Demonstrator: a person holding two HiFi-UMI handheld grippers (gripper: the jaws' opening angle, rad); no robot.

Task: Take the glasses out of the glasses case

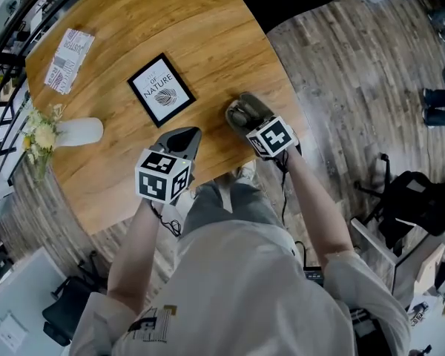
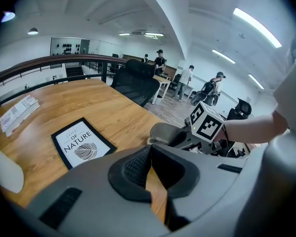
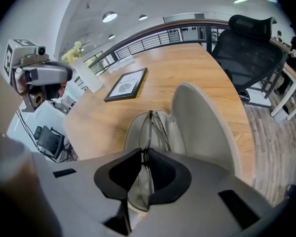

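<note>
Two grippers nearest: left gripper (image 1: 184, 141), fingers clenched together, empty, over the tabletop's (image 1: 133, 21) near edge; right gripper (image 3: 144, 154), fingers grasping one pair of glasses (image 3: 150, 132), inside one open grey glasses case (image 3: 207, 127). One black-framed print (image 1: 162, 89) beyond. One white vase (image 1: 78, 130) with flowers and one printed leaflet (image 1: 69, 60) farthest, at left.

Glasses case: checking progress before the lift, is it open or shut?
Open. In the right gripper view the glasses case has its lid raised, and the folded glasses show inside.
</note>
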